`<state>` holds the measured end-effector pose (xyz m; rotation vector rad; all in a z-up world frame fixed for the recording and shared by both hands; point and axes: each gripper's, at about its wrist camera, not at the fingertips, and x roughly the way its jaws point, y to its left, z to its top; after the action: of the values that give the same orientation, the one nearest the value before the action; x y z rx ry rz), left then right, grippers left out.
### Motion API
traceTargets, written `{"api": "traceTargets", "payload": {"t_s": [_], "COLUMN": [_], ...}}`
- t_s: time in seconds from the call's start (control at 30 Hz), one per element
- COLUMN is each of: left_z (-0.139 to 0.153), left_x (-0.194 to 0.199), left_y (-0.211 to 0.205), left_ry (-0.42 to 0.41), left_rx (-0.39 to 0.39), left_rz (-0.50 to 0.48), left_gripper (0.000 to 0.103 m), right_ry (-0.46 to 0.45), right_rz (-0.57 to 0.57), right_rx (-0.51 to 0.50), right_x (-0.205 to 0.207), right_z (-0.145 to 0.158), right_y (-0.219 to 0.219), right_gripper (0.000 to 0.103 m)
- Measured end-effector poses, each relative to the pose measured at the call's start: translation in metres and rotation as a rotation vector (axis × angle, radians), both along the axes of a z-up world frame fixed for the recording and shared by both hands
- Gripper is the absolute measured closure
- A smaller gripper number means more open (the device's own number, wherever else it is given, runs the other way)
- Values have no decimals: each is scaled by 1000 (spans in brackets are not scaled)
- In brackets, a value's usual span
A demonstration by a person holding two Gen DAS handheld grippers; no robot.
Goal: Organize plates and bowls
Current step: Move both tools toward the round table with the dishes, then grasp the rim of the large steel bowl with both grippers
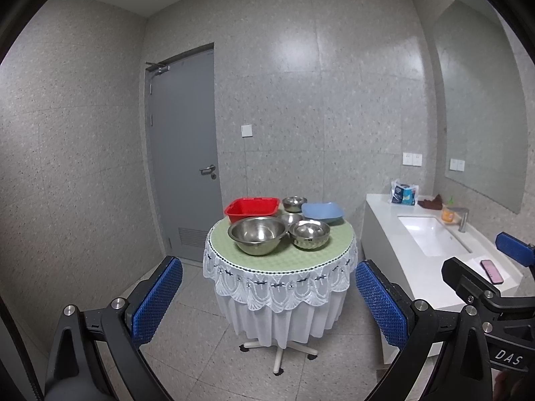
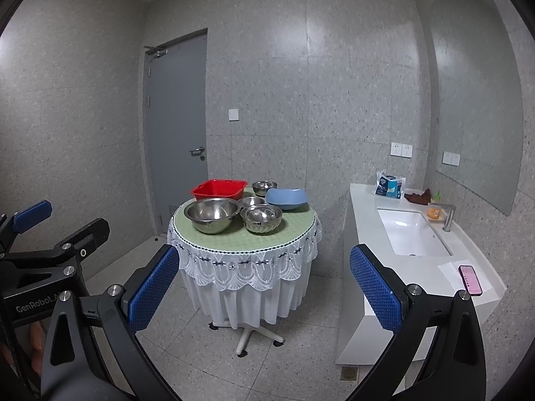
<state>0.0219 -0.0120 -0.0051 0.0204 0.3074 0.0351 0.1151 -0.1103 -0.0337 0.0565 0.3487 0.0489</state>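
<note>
A: Where's the stuff rn?

B: All on the round desk (image 1: 281, 260), lace cloth over it. Big steel bowl (image 1: 258, 235) at the near edge, ribbed steel bowl (image 1: 310, 234) just beside it on the sink side. Small steel bowl (image 1: 291, 218) behind those two, another small one (image 1: 294, 203) at the far edge. Red tub (image 1: 251, 209) behind the big bowl, blue dish (image 1: 323, 212) behind the ribbed one.

A: Tools?

B: Left tool (image 1: 269, 304) and right tool (image 2: 265, 294) both spread wide, nothing held, well short of the desk.

A: How to do it well?

B: Prob nest the small bowls into the big one. Come in level, pinch a rim, not the round wall; steel's slick. Lift straight up, the bowls sit close together.

A: Anything in the way?

B: Floor to the desk looks free. Sink counter (image 2: 367, 234) close on the right w/ a phone (image 2: 470, 280) near its front edge; mind the right elbow. Lace hem could snag a low approach.
</note>
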Motion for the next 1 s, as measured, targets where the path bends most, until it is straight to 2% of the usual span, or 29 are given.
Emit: {"api": "traceTargets", "payload": {"t_s": [0.3, 0.53, 0.73, 1.0], "left_z": [-4, -4, -8, -3], "left_x": [13, 49, 111, 249], "left_y": [-11, -5, 7, 54], "left_ry": [27, 66, 94, 108], "left_rx": [0, 1, -1, -2], "left_rz": [0, 2, -29, -105], "left_gripper": [1, 1, 1, 1], "right_ry": [9, 38, 70, 90], "right_rz": [0, -1, -20, -87], "right_rx": [10, 30, 35, 47], "right_x": [8, 34, 80, 174], "right_z": [-4, -13, -25, -31], "right_y": [-11, -15, -10, 4], "right_gripper": [0, 0, 0, 0]}}
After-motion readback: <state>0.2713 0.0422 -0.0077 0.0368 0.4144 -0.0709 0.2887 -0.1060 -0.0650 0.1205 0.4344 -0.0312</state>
